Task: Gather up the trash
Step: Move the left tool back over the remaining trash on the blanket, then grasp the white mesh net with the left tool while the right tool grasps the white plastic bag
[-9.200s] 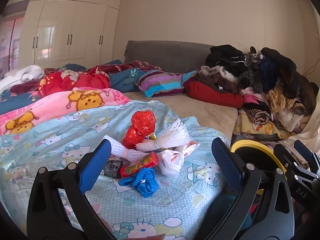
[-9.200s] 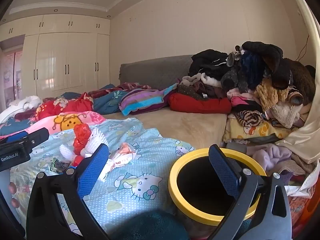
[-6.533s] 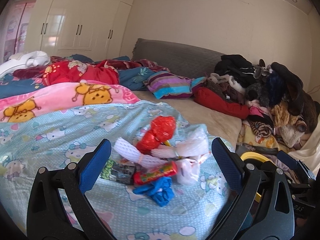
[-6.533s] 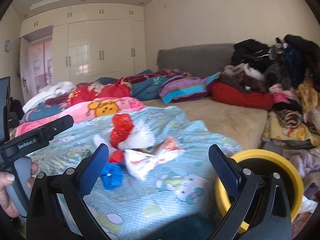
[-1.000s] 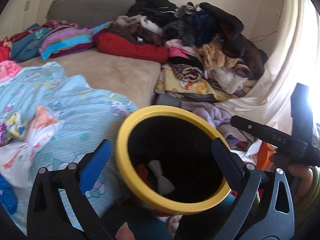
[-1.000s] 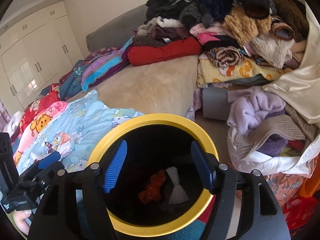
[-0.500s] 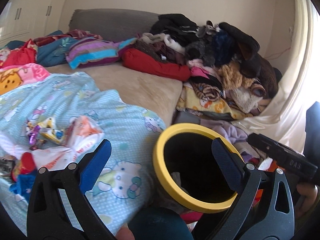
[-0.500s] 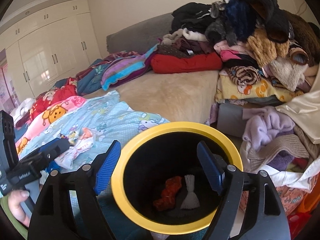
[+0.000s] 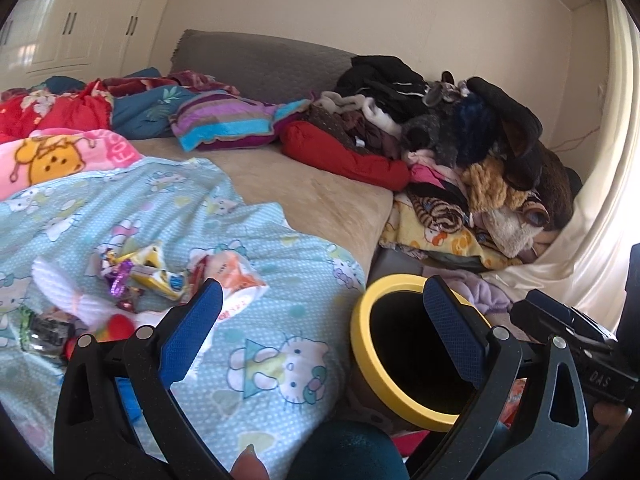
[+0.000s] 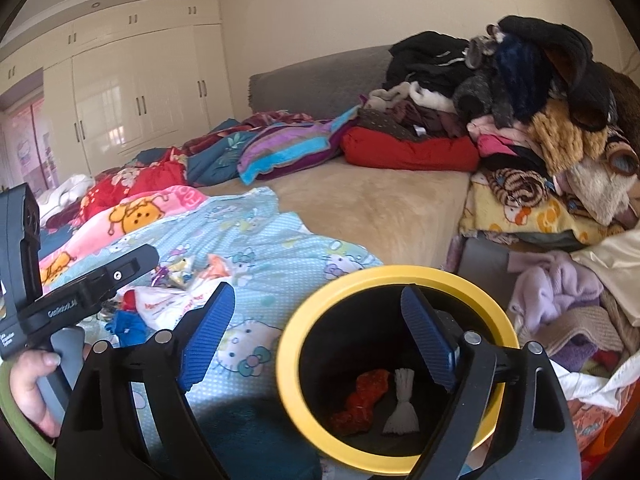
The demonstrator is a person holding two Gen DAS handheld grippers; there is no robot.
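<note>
Two scraps lay in the bin (image 10: pixel 396 280); wrappers (image 9: pixel 148 268) remained on the blanket (image 9: pixel 280 280). Both grippers (image 9: pixel 320 328) (image 10: pixel 316 328) gaped empty, the right's jaws having just been opening.

Left gripper (image 9: pixel 320 316): jaws spread wide, nothing between the pads, pointing slightly downward. Right gripper (image 10: pixel 316 328): jaws have just been opening, now wide apart and empty, also angled slightly downward. A hand (image 10: pixel 34 384) grips the left gripper's handle at the right-wrist view's left edge.
</note>
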